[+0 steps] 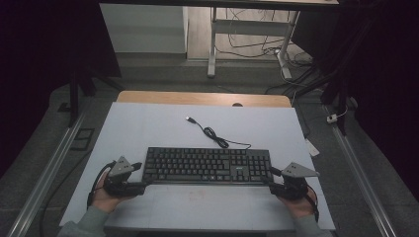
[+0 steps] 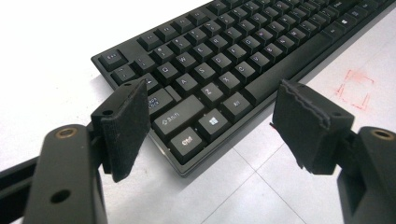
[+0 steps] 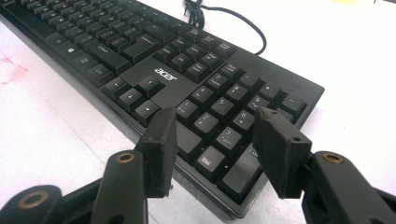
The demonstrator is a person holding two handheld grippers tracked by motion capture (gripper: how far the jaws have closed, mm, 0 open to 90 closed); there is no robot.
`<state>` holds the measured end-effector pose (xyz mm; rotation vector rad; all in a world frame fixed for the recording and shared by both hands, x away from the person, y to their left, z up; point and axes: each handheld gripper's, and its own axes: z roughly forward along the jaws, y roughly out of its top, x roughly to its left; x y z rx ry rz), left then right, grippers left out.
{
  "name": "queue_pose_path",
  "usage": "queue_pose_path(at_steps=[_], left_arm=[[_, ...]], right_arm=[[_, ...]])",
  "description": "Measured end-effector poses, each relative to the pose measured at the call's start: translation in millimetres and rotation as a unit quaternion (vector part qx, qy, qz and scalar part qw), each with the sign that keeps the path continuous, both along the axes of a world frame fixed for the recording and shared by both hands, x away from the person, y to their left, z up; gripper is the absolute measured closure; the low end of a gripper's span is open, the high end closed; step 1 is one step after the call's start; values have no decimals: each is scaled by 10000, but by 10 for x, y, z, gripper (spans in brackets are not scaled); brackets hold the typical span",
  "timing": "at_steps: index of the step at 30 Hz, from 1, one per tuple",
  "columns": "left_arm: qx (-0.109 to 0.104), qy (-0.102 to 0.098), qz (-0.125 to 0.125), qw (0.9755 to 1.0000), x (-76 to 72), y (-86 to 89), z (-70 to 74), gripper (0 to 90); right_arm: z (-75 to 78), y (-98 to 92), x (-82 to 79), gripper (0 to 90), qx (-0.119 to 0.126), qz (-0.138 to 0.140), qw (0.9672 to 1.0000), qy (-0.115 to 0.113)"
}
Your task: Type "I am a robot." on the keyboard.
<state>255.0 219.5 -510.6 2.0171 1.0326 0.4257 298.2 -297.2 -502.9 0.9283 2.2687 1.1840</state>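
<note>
A white table top [image 1: 148, 133] carries the scene, with a strip of bare wood [image 1: 197, 98] showing along its far edge. A black keyboard [image 1: 207, 165] lies flat on it, near the front edge and roughly centred. Its black cable [image 1: 212, 133] snakes away across the white surface toward the far side, plug end lying loose. A faint red mark [image 2: 357, 88] sits on the surface just in front of the keyboard.

My high view looks forward and down over the whole bench [image 1: 148, 128] from afar. Each tongs camera sits low and close, looking along its tongs; all three share the keyboard [image 1: 207, 165], seen from opposite ends.
</note>
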Motion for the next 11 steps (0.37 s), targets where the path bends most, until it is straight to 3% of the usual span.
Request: queue_pose_path(at_steps=[11], left_arm=[[-21, -6, 17, 10000, 6, 7, 3, 272]], right_arm=[[11, 6, -6, 499, -22, 27, 10000, -40]])
